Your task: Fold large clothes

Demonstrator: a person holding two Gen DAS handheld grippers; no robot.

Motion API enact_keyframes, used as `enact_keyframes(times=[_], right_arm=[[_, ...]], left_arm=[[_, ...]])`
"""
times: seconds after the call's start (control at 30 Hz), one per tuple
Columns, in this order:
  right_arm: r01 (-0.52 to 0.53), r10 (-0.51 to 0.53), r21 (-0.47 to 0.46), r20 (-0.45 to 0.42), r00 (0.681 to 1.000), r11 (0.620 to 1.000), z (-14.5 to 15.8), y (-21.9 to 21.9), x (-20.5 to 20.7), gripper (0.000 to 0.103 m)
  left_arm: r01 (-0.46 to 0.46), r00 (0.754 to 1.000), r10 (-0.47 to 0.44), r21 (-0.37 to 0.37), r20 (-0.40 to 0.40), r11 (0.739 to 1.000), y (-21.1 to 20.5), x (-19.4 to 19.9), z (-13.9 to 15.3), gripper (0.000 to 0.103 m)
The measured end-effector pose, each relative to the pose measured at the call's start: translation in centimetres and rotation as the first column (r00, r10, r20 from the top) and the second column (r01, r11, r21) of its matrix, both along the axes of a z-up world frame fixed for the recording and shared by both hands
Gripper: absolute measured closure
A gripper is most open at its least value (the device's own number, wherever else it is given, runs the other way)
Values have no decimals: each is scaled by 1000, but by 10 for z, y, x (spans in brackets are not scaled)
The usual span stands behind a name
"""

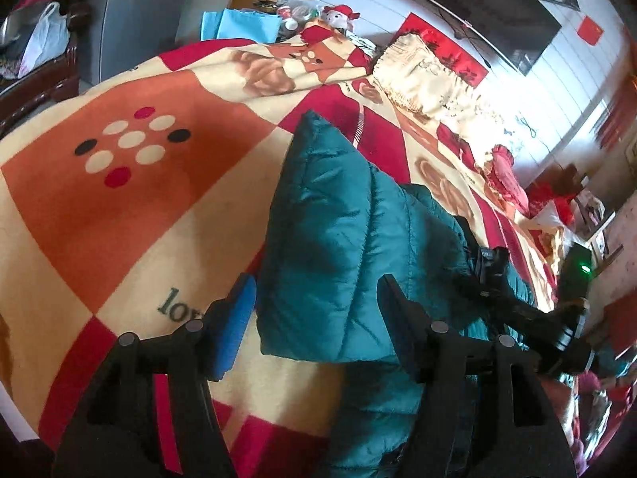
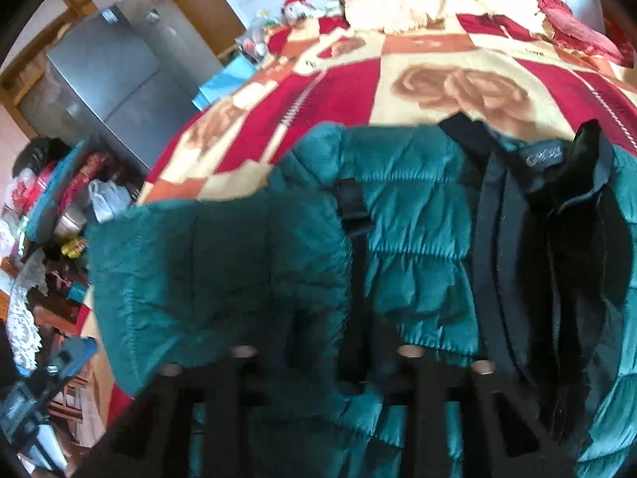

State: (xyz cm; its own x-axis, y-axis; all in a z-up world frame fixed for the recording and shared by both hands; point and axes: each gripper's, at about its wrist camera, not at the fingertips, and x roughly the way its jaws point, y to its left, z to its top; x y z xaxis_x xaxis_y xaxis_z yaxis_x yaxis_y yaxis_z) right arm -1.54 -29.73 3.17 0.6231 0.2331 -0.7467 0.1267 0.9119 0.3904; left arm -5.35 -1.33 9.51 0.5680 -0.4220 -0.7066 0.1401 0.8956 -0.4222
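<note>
On the blanket (image 1: pixel 119 207), your left gripper (image 1: pixel 314 310) is gaping around the teal jacket (image 1: pixel 342 239) fold; right gripper's (image 2: pixel 326 342) grip unclear. Close squarely before lifting.

A lived-in home bedroom: a bed under a red, orange and cream rose-patterned blanket (image 1: pixel 131 199), a black wall-mounted television (image 1: pixel 489 4), a grey metal fridge (image 2: pixel 115 79).

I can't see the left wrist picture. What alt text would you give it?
A teal puffer jacket lies partly folded on a bed, between the spread fingers of the left gripper, which has blue pads. Beneath it is a patterned blanket in orange, cream and red. The right gripper reaches onto the jacket from the right, and a dark television hangs on the far wall.
</note>
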Motion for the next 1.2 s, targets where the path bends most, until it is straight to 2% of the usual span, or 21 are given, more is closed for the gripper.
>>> enact_keyframes(times=[0.07, 0.1, 0.3, 0.4, 0.47, 0.53, 0.57, 0.77, 0.8, 0.83, 0.87, 0.9, 0.93, 1.0, 1.1, 1.2], right_arm=[[28, -27, -3, 41, 999, 1000, 13, -8, -11, 92], [69, -68, -5, 70, 995, 998, 23, -20, -21, 98], [209, -198, -51, 159, 967, 977, 64, -76, -71, 100], [156, -149, -53, 123, 981, 986, 65, -81, -77, 98], [124, -123, -27, 55, 991, 992, 55, -75, -75, 81], [92, -93, 15, 44, 995, 996, 45, -63, -67, 27], [79, -81, 30, 43, 996, 996, 40, -54, -61, 23], [-43, 44, 22, -13, 999, 999, 10, 5, -13, 24], [-50, 51, 23, -25, 998, 998, 2, 11, -7, 31], [-56, 57, 28, -39, 998, 998, -5, 17, 1, 51], [-57, 58, 29, -43, 997, 998, -10, 20, 4, 61], [-48, 49, 21, -40, 998, 999, -11, 21, 6, 77], [-42, 42, 23, -27, 999, 999, -9, 20, 5, 81], [-28, 28, 12, 38, 999, 1000, 7, 14, -6, 83], [18, -10, -65, 124, 992, 998, 41, -5, -31, 84], [113, -93, -105, 181, 979, 988, 71, -40, -61, 84]], left_arm=[[-7, 1000, 7, -10, 7, 1000, -1, -1, 1, 40], [-6, 1000, 6, -13, 10, 1000, -3, -2, 1, 40], [7, 1000, -7, -15, 7, 1000, -12, -4, 2, 40], [6, 1000, -6, -28, 5, 1000, -13, -5, 3, 40], [7, 1000, -6, -30, 6, 1000, -13, -6, 4, 40], [9, 1000, -8, -26, 10, 1000, -12, -7, 6, 40], [8, 1000, -8, -26, 15, 1000, -10, -8, 8, 40], [-43, 999, 44, -24, 25, 999, 8, -4, 9, 40], [-46, 999, 46, -26, 16, 999, 11, -4, 6, 40], [-46, 999, 46, -28, 4, 999, 12, -2, 4, 40], [-44, 999, 44, -25, -4, 999, 13, -2, 1, 40], [-44, 999, 44, -23, -5, 999, 15, -2, 0, 40], [-47, 999, 47, -21, -5, 999, 15, -2, -1, 40], [-57, 998, 57, -24, -8, 998, 17, -2, -4, 40], [-61, 998, 61, -43, -18, 997, 15, -2, -5, 40], [-42, 999, 42, -32, -9, 999, 6, -5, -4, 40]])
